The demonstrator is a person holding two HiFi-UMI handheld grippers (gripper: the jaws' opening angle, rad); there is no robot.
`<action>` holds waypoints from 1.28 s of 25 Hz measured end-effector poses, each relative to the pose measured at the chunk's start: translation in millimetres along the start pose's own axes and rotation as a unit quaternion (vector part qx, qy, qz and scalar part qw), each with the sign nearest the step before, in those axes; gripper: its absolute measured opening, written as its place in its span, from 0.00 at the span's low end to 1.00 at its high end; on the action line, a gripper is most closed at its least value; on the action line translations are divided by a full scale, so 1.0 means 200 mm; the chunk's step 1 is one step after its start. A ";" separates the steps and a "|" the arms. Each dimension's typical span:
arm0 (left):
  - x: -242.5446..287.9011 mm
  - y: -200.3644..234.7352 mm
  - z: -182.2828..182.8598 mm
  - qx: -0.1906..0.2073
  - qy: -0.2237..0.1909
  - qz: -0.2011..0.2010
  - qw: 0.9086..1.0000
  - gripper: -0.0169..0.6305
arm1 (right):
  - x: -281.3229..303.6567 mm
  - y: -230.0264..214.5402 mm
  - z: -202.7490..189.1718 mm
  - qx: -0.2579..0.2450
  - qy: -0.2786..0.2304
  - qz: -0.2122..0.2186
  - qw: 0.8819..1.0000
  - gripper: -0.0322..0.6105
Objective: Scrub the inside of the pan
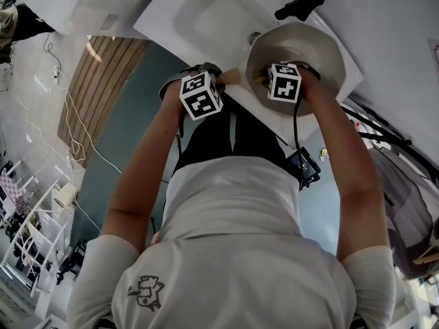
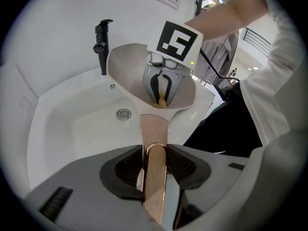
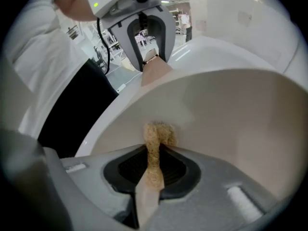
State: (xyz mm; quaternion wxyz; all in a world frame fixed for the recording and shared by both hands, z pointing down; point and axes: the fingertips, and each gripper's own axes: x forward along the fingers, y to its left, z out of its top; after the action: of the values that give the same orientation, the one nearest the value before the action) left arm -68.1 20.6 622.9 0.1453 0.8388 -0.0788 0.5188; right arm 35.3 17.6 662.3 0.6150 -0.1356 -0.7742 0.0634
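Note:
A cream pan (image 1: 312, 46) is held over a white sink (image 1: 206, 19). My left gripper (image 2: 155, 165) is shut on the pan's copper-coloured handle (image 2: 154, 138), which runs away from the jaws to the pan (image 2: 126, 64). Inside the pan, my right gripper (image 3: 153, 165) is shut on a tan scrub pad (image 3: 156, 141), whose tip touches the pan's inner wall (image 3: 231, 114) near the handle side. The left gripper view shows the right gripper (image 2: 161, 96) pointing down into the pan. In the right gripper view, the left gripper (image 3: 149, 57) clamps the handle (image 3: 155, 72) beyond the rim.
A black faucet (image 2: 102, 42) stands at the back of the sink, left of the pan, and a round drain (image 2: 124, 113) lies in the basin (image 2: 77, 119). The person's body stands close against the sink's front edge (image 1: 233, 115).

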 end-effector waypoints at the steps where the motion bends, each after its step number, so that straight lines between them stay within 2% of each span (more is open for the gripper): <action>1: 0.00 0.00 0.00 0.000 0.000 0.000 1.000 0.27 | 0.00 0.02 -0.01 0.016 0.001 0.018 1.000 0.15; 4: -0.01 0.00 0.00 0.000 -0.001 -0.002 1.000 0.27 | 0.02 0.11 -0.06 0.034 0.019 0.062 0.997 0.15; 6: 0.00 0.00 0.00 0.001 -0.002 -0.002 1.000 0.27 | 0.04 0.14 -0.11 0.041 0.041 0.079 0.995 0.15; 9: 0.00 0.00 0.00 0.002 -0.001 -0.002 1.000 0.27 | 0.03 0.17 -0.21 0.080 0.081 0.098 0.989 0.15; 12: 0.00 0.00 0.00 0.003 0.000 -0.004 1.000 0.27 | 0.02 0.22 -0.27 0.130 0.114 0.133 0.976 0.15; 17: -0.01 0.00 0.01 0.000 -0.005 -0.004 1.000 0.27 | -0.01 0.30 -0.42 0.199 0.199 0.165 0.945 0.15; 20: -0.01 0.00 0.01 0.000 -0.005 -0.006 1.000 0.27 | -0.03 0.32 -0.50 0.221 0.237 0.166 0.931 0.15; 25: 0.00 -0.01 0.00 -0.001 -0.001 -0.011 1.000 0.27 | -0.07 0.34 -0.59 0.245 0.282 0.152 0.915 0.15; 29: 0.00 -0.01 0.01 -0.003 0.002 -0.021 1.000 0.27 | -0.14 0.30 -0.71 0.248 0.343 0.121 0.898 0.15; 32: 0.00 -0.02 0.01 -0.008 0.003 -0.025 1.000 0.27 | -0.19 0.27 -0.79 0.254 0.369 0.093 0.889 0.15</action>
State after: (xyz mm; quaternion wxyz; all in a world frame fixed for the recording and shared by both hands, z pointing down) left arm -65.5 23.2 622.0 0.1650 0.8376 -0.0610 0.5171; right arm 203.9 46.8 650.8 0.8609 -0.0603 -0.4332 0.2601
